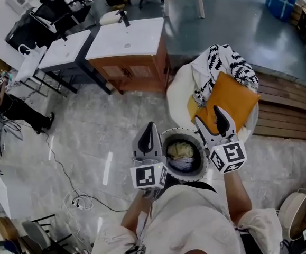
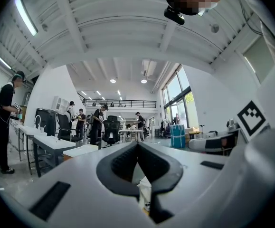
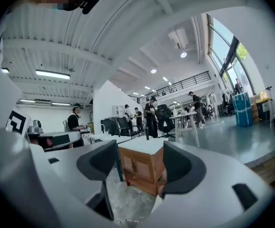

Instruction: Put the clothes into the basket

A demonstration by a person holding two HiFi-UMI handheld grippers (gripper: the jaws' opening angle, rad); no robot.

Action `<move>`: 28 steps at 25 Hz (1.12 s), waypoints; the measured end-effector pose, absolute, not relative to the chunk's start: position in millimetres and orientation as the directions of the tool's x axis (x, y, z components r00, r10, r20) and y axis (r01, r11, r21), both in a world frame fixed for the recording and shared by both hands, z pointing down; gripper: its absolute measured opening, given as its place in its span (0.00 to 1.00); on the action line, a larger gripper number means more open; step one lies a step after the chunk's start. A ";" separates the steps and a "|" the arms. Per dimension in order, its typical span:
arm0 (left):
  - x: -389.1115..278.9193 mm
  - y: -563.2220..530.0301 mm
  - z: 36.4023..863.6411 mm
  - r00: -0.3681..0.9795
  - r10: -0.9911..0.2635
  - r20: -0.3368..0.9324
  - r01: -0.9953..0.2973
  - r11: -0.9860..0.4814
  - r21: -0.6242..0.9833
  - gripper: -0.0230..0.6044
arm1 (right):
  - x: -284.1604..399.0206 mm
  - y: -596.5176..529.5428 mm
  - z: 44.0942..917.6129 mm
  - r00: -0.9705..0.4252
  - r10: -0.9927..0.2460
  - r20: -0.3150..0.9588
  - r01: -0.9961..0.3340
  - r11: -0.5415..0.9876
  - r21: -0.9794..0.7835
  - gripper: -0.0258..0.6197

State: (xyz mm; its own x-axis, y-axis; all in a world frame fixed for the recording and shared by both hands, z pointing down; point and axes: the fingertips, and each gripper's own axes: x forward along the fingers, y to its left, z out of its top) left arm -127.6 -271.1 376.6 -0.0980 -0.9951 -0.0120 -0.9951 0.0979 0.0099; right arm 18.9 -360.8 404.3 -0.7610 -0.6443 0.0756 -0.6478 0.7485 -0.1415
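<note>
A round basket (image 1: 165, 141) with a pale patterned rim stands on the floor right in front of me, with a yellowish garment (image 1: 180, 149) and a bluish one (image 1: 181, 163) inside. Behind it, a black-and-white patterned garment (image 1: 224, 62) and an orange cloth (image 1: 234, 100) lie on a white soft seat (image 1: 178, 89). My left gripper (image 1: 150, 127) (image 2: 137, 146) is raised at the basket's left side, jaws shut and empty. My right gripper (image 1: 219, 113) (image 3: 142, 156) is raised at the basket's right, in front of the orange cloth, jaws open with nothing between them.
A wooden cabinet with a white top (image 1: 129, 41) (image 3: 144, 163) and a grey table (image 1: 65, 51) stand beyond the basket to the left. A wooden platform (image 1: 287, 107) runs along the right. A cable (image 1: 76, 199) lies on the floor. People stand far off in the room.
</note>
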 end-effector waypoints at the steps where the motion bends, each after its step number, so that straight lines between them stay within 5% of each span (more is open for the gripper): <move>1: -126.1 -269.6 372.4 -0.094 -0.995 -0.019 -0.996 0.094 0.009 0.04 | 21.5 -360.2 395.5 -0.759 -0.649 0.056 -0.649 0.748 -0.137 0.47; 12: -127.6 -254.8 339.7 -0.124 -0.990 -0.070 -0.992 0.125 -0.010 0.04 | 37.9 -348.7 331.2 -0.734 -0.675 -0.067 -0.673 0.737 -0.055 0.46; 20: -125.0 -253.3 330.3 -0.128 -0.987 -0.094 -0.992 0.129 -0.012 0.04 | 52.1 -347.3 315.1 -0.669 -0.738 -0.089 -0.739 0.673 -0.018 0.05; 28: -122.7 -256.2 327.4 -0.125 -0.987 -0.105 -0.992 0.127 -0.018 0.04 | 52.7 -346.0 313.0 -0.660 -0.745 -0.095 -0.749 0.663 0.003 0.02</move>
State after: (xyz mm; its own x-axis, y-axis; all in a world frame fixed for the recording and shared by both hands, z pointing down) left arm -122.7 -256.2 327.4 -0.1248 -0.9866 -0.1051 -0.9917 0.1273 -0.0178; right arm 52.7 -346.0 313.0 -0.6597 -0.7455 -0.0952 -0.7490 0.6625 0.0026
